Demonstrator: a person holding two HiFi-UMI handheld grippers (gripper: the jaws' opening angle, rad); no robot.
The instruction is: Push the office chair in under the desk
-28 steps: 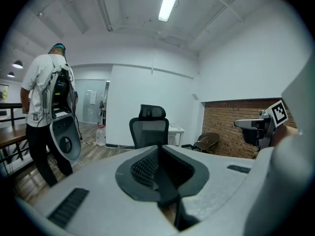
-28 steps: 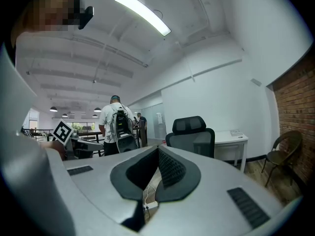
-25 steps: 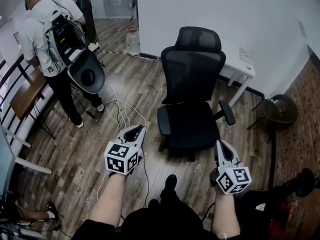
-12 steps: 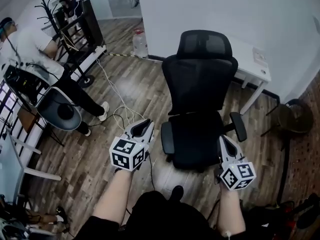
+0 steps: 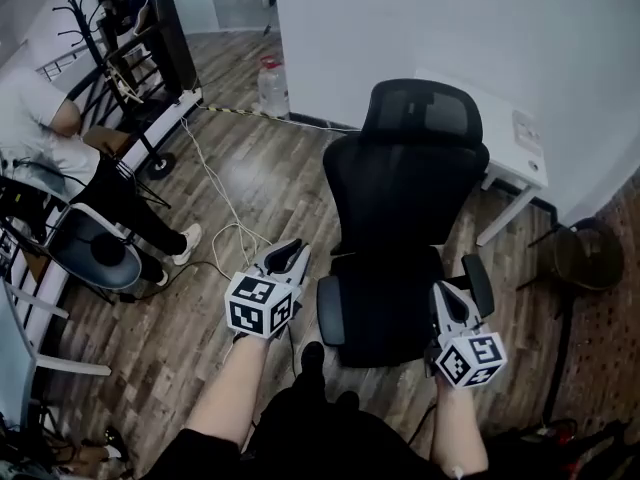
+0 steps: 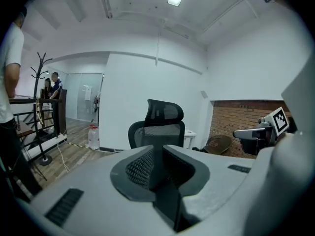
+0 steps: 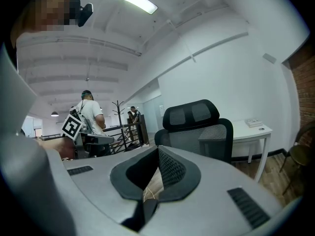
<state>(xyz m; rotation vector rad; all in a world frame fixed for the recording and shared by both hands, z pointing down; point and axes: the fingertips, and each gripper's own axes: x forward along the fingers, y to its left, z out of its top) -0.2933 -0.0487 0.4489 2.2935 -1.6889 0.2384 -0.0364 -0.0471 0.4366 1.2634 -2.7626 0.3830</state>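
Subject item: the office chair (image 5: 400,218), black, stands on the wood floor (image 5: 250,168) with its backrest toward the white desk (image 5: 515,138) and its seat (image 5: 375,313) toward the operator. It is not yet under the desk. The desk sits against the wall (image 5: 450,28), behind the backrest and off to its right, so in my judgement the chair will need some steering rightward as well as a straight shove. The chair lies between the two tools. The left gripper (image 5: 290,255) is just beside the seat's left edge, its jaws at a narrow slit with nothing in them. The right gripper (image 5: 445,293) is at the seat's right edge near the right armrest (image 5: 480,283), jaws together and empty. Contact with the chair cannot be confirmed at either side. Both gripper views look along the jaws at the backrest, left (image 6: 158,127) and right (image 7: 197,127). Assessment: the flanking stance with near-closed jaws suits a push, which needs no clamping. Noted nearby: a loose cable (image 5: 225,203) on the floor and a seated person (image 5: 60,148), both well clear on the left.
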